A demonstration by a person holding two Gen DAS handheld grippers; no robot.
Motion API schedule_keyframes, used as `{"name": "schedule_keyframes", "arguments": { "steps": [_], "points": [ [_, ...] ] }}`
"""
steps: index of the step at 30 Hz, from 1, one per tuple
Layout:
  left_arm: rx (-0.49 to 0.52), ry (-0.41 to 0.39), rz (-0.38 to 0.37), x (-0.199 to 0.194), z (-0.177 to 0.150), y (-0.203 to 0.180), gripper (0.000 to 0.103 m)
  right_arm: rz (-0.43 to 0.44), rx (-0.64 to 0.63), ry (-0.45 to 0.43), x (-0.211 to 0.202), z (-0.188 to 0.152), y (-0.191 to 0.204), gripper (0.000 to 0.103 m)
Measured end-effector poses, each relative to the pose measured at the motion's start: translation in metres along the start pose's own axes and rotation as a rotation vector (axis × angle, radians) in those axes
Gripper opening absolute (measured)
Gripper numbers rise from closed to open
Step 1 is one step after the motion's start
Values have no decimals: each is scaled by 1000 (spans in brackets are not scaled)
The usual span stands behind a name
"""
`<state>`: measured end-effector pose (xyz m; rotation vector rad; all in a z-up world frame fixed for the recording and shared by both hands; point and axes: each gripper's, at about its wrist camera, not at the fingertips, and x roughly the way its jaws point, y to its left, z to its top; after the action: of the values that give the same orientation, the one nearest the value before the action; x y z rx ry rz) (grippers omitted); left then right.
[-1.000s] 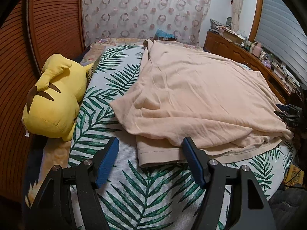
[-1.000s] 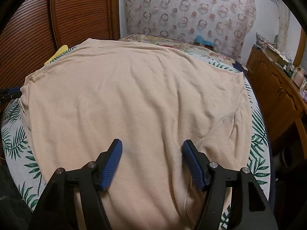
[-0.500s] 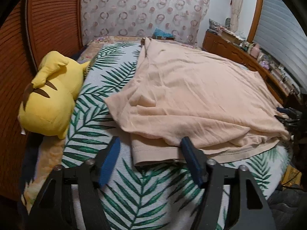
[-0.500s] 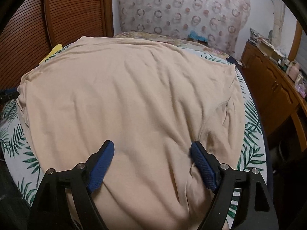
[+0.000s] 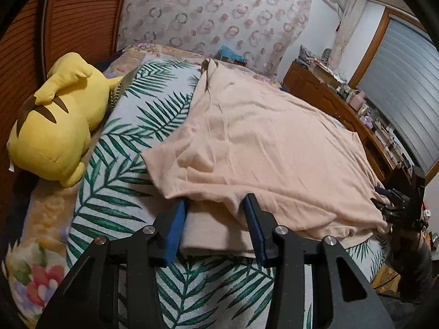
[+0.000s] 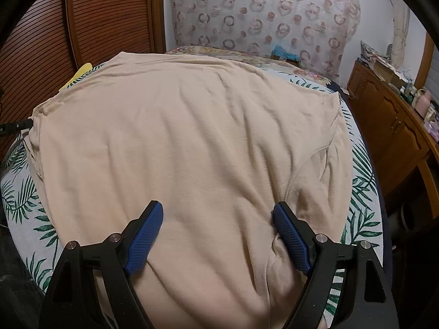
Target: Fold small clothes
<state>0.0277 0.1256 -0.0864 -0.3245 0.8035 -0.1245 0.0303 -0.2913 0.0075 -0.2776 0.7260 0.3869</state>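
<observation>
- The beige shirt (image 6: pixel 186 142) lies spread over the leaf-print bedcover (image 5: pixel 120 181), covering most of it; its near hem hangs close to the bed's near edge.
- The left gripper (image 5: pixel 215 227) sits at the shirt's near left corner, its jaws closing with a folded layer of fabric between the blue pads, not visibly pinched yet.
- The right gripper (image 6: pixel 218 235) rests over the shirt's near right part, jaws spread wide and released, fabric lying loosely between them.
- Bare bedcover shows left of the shirt; only a thin strip shows on the right.
- A yellow plush toy (image 5: pixel 55 120) lies at the bed's left edge against the slatted wooden panel (image 5: pixel 79 16).
- A wooden dresser (image 6: pixel 389 126) stands close along the right.
</observation>
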Motion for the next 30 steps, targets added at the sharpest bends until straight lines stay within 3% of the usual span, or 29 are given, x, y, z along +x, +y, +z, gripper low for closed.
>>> {"name": "schedule_keyframes", "arguments": {
  "steps": [7, 13, 15, 18, 19, 26, 30],
  "points": [
    [-41, -3, 11, -1, 2, 12, 44, 0, 0, -1, 0, 0, -1, 84],
    [18, 8, 101, 6, -4, 1, 42, 1, -1, -1, 0, 0, -1, 84],
    [41, 11, 121, 9, -5, -5, 32, 0, 0, -1, -1, 0, 1, 84],
    [39, 19, 109, 12, -3, -5, 7, 0, -1, -1, -1, 0, 0, 84],
    [34, 25, 95, 13, -2, -4, 5, 0, 0, -1, -1, 0, 0, 84],
    [50, -117, 44, -13, 16, -24, 3, 0, 0, -1, -1, 0, 0, 84],
    [86, -157, 12, -25, 29, -42, 2, 0, 0, -1, -1, 0, 0, 84]
  ]
}}
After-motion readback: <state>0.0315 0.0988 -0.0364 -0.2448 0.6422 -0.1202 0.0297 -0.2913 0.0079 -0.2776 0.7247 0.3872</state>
